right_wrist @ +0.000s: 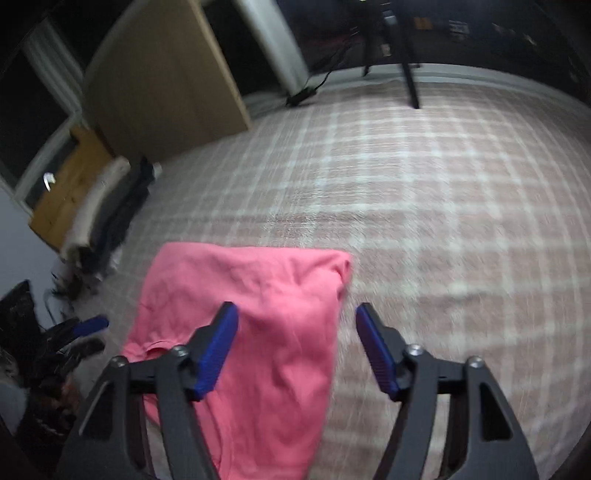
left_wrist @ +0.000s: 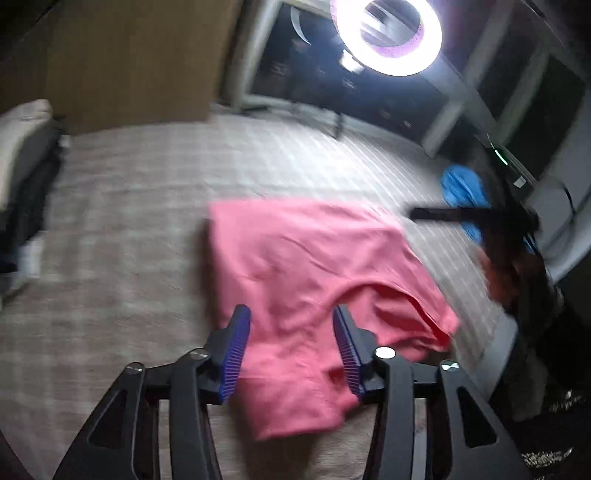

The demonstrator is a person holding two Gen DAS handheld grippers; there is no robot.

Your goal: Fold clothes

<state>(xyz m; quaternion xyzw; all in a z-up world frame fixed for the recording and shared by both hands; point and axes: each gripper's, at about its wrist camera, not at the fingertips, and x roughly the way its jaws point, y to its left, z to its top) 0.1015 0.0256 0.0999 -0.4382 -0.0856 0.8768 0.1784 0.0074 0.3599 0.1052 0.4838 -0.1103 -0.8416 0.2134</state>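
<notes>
We see a pink garment (left_wrist: 306,295) lying partly folded on a bed covered with a pink-and-white checked blanket (right_wrist: 424,192). Our left hand-held gripper (left_wrist: 291,354) hangs above its near edge with the blue pads apart and gripping nothing; the cloth lies below and between them, and we cannot tell whether a pad touches it. Our right hand-held gripper (right_wrist: 297,347) also stands open and empty over the garment's right side, its left pad above the cloth, its right pad above the blanket. A ring light (left_wrist: 386,33) glows beyond the bed, and a blue cloth (left_wrist: 461,188) lies near the bed's far right edge.
</notes>
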